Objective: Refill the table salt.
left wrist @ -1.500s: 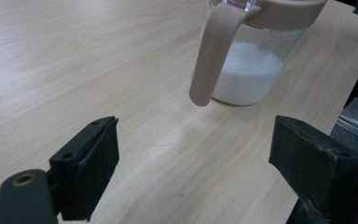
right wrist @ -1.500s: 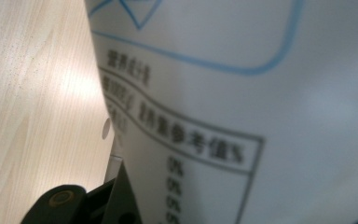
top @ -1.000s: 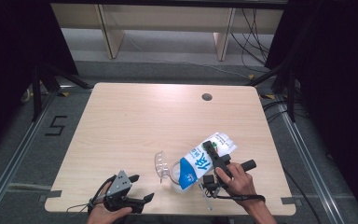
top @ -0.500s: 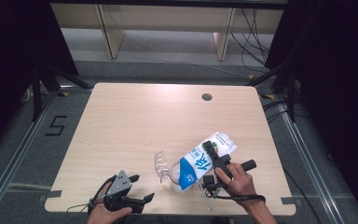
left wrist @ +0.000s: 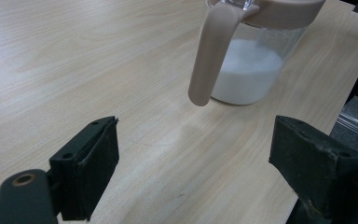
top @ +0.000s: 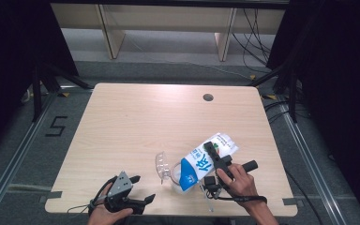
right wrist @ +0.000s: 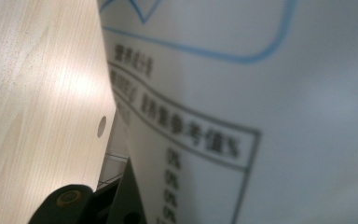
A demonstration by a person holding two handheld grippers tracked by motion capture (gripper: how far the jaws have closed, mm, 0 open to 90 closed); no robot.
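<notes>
I am tipping the carton [top: 205, 161], gripped in my right claw [top: 214, 159], over the jug [left wrist: 254, 60] near the table's [top: 136, 122] front edge; milk seems to be flowing. I am keeping the spout over the mouth and pouring slowly. My left claw [top: 139, 190] is resting wide, holding nothing.

A light wooden table [top: 136, 126] has a small round hole [top: 208, 97] near its far right edge. Pale wooden shelving [top: 168, 21] stands beyond it; cables [top: 253, 28] hang far right.
</notes>
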